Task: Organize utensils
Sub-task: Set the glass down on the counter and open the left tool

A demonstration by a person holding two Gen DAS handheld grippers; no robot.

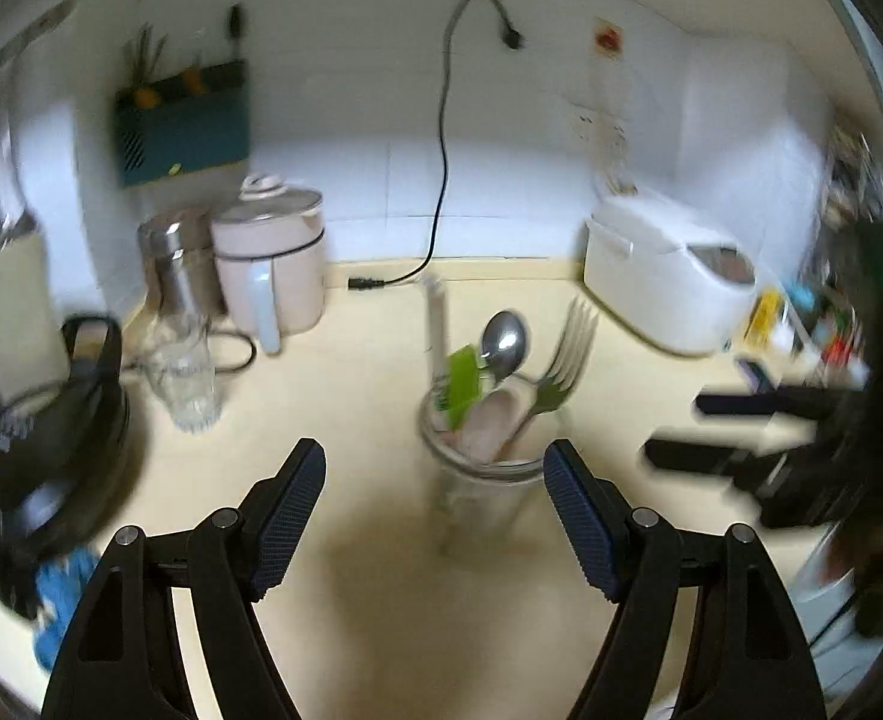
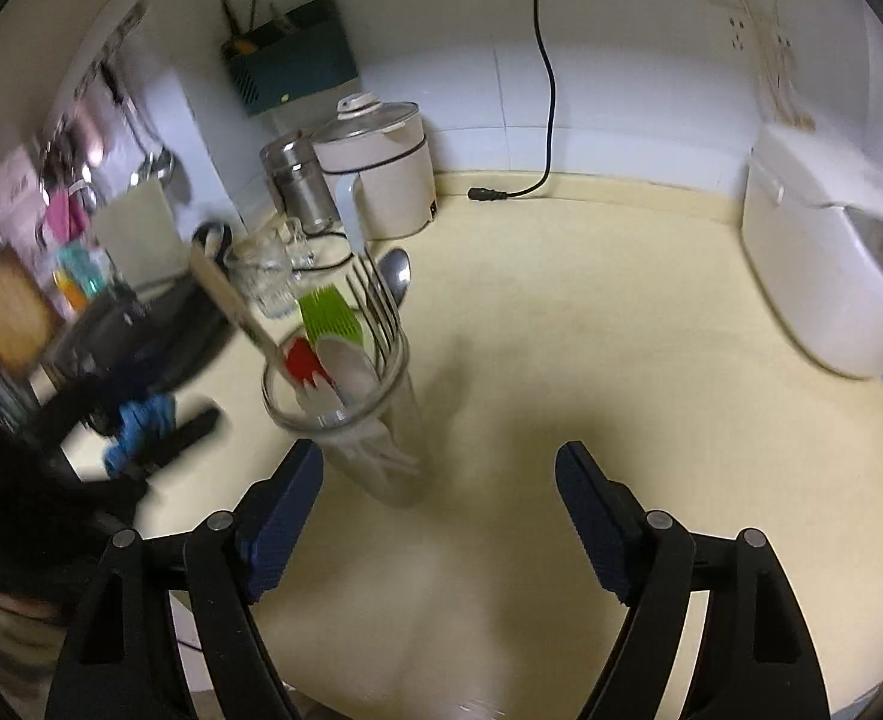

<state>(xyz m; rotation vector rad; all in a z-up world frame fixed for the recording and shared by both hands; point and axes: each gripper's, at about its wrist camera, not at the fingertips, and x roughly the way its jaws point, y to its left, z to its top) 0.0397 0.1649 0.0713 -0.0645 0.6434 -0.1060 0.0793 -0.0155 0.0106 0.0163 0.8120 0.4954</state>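
Utensils stand gathered in a glass jar (image 2: 345,396) on the tabletop (image 2: 561,360). Left hand-held gripper (image 1: 435,516) and right hand-held gripper (image 2: 441,516) both gape empty beside it. Risk: a passing finger may clip the top-heavy jar and tip it.

electric pot (image 2: 381,174) by steel canister (image 2: 297,186) | rice cooker (image 1: 669,276) | loose cord (image 2: 546,96)

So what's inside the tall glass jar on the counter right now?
The glass jar holds a metal spoon, a fork, a green silicone brush, a red-headed utensil, a pale scoop and a pale-handled tool. Their lower ends overlap, blurred behind the glass.
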